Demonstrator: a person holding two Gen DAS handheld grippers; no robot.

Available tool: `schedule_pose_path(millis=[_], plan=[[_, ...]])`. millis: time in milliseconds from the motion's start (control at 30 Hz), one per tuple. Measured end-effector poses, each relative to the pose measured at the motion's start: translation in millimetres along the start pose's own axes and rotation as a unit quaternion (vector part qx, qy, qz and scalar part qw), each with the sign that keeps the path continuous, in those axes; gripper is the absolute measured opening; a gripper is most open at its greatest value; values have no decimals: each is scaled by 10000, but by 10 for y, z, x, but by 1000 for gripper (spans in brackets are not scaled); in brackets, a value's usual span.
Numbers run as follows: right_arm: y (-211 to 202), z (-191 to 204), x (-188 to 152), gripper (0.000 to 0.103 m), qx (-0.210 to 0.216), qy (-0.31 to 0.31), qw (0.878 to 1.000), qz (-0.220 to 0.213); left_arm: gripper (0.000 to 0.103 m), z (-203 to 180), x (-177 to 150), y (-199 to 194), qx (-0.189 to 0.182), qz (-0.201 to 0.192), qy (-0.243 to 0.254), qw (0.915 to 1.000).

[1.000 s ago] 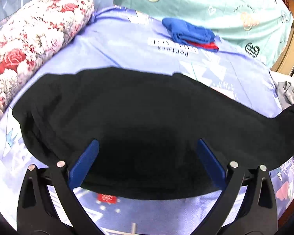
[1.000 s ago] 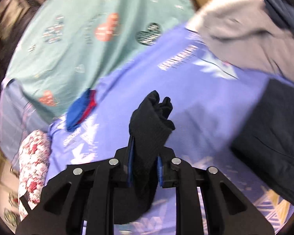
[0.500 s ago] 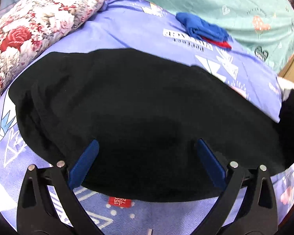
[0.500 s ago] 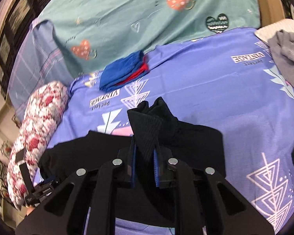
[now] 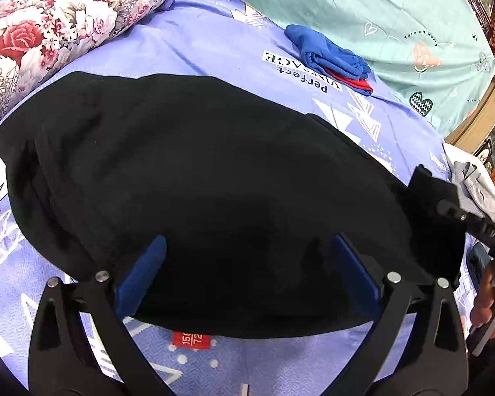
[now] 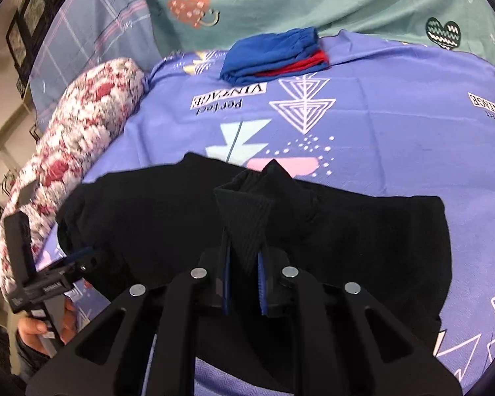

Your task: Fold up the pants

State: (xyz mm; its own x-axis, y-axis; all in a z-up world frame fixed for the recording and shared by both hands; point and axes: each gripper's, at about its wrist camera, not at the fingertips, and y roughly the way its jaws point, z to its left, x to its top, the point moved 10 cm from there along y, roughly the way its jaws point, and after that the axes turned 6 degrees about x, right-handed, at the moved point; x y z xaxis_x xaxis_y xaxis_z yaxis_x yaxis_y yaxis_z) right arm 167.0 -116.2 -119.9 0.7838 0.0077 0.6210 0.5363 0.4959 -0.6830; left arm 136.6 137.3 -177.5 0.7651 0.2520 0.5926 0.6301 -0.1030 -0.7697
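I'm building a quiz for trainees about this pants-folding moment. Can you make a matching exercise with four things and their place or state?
Things:
1. black pants
2. blue folded cloth
3. floral pillow
4. right tool

Place or state:
A. at the far edge of the purple sheet, on top of a red cloth
B. shut on a bunched end of dark fabric
C. spread over the purple sheet, near the camera
D. along the left side of the bed

Pairs: 1-C, 2-A, 3-D, 4-B
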Motion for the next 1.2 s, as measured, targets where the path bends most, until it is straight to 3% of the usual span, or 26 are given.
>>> schedule_pose_path(millis=[300,767,867,967,1133,1200], plan=[[186,100,-170,13,-112,-365,9989,263,101,-5,2,20,44,28,22,10000],[377,442,-224,14,210,-683,9967,395,101,-8,2,43,100,66,68,9999],[544,453,-389,20,307,-731,9934,831,101,5,2,59,102,98,59,9999],[527,580,-415,54,714,-681,9910,902,101,4,6,65,98,98,53,9999],[372,626,-364,55,1145,-379,9885,916,101,7,6,81,171,131,131,9997],[203,567,-272,50,1290,-253,9887,715,101,9,5,77,155,124,113,9997]])
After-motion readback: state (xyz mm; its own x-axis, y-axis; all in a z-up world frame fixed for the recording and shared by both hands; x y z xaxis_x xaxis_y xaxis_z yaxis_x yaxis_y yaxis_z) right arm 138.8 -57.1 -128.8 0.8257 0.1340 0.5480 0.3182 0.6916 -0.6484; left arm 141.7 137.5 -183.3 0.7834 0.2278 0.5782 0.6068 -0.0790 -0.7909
